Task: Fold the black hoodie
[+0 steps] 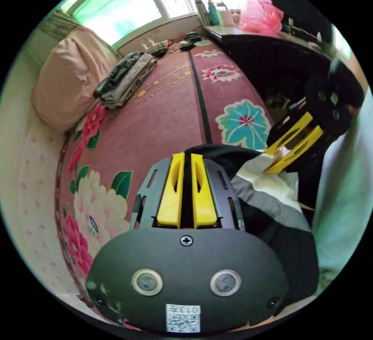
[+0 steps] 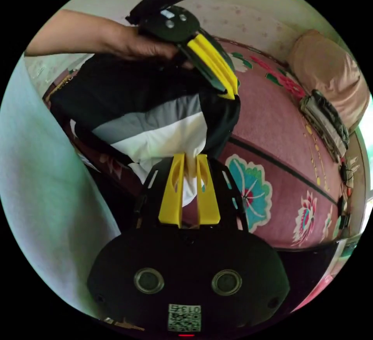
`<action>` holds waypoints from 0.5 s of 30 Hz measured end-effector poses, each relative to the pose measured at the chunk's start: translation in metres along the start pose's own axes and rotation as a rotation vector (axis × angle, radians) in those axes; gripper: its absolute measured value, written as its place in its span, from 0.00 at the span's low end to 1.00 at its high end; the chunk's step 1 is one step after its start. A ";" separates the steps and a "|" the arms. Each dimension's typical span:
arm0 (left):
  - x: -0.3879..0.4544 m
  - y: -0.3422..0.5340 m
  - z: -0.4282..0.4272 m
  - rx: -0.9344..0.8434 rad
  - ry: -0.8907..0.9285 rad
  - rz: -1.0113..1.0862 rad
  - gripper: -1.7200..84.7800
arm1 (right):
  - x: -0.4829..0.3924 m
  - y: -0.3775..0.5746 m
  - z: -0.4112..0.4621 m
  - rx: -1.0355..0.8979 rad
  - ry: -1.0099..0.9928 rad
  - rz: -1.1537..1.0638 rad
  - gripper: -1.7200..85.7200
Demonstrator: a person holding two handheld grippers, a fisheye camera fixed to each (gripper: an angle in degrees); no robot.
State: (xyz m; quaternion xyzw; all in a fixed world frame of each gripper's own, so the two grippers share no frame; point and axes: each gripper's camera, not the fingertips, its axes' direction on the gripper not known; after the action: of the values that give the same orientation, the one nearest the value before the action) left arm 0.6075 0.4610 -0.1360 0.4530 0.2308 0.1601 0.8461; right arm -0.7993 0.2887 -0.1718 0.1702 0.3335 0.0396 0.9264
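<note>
The black hoodie [image 1: 285, 244], with a grey and a white band across it, hangs between my two grippers above a bed. In the left gripper view my left gripper [image 1: 187, 157] is shut on a black fold of it. To the right, the right gripper [image 1: 269, 162] pinches the white band. In the right gripper view my right gripper [image 2: 189, 157] is shut on the white part of the hoodie [image 2: 128, 91]. Above it a hand holds the left gripper [image 2: 232, 93], whose jaws clamp the black edge.
A pink floral cover [image 1: 163, 114] spreads over the bed below. A stack of folded clothes [image 1: 126, 77] lies beside a pink pillow [image 1: 68, 83] near the window. A dark desk [image 1: 272, 56] with bottles and a pink bag [image 1: 261, 15] stands along one side.
</note>
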 end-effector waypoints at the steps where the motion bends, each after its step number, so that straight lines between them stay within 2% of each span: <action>1: -0.011 -0.003 -0.016 -0.010 -0.021 -0.051 0.05 | 0.005 -0.001 -0.007 -0.020 -0.026 0.023 0.07; 3: -0.018 0.003 -0.043 0.060 -0.077 -0.092 0.06 | 0.023 -0.001 -0.026 -0.017 -0.106 0.080 0.06; 5: -0.008 0.011 -0.061 0.047 -0.106 -0.100 0.09 | 0.061 0.003 -0.053 0.071 -0.210 0.200 0.06; 8: 0.026 0.024 -0.047 -0.058 -0.183 0.034 0.08 | 0.112 0.000 -0.070 0.219 -0.177 0.338 0.05; 10: 0.045 0.040 -0.027 -0.044 -0.211 0.111 0.04 | 0.141 -0.002 -0.066 0.280 -0.123 0.405 0.07; 12: 0.051 0.053 -0.004 -0.102 -0.169 0.118 0.03 | 0.157 -0.010 -0.045 0.254 -0.095 0.379 0.09; 15: 0.028 0.043 -0.018 -0.081 -0.119 0.044 0.03 | 0.152 -0.035 0.007 0.058 -0.168 0.142 0.13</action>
State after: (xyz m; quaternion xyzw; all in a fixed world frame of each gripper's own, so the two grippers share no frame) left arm 0.6186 0.5098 -0.1156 0.4320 0.1633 0.1604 0.8723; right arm -0.6789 0.2823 -0.2709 0.2227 0.2427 0.0810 0.9407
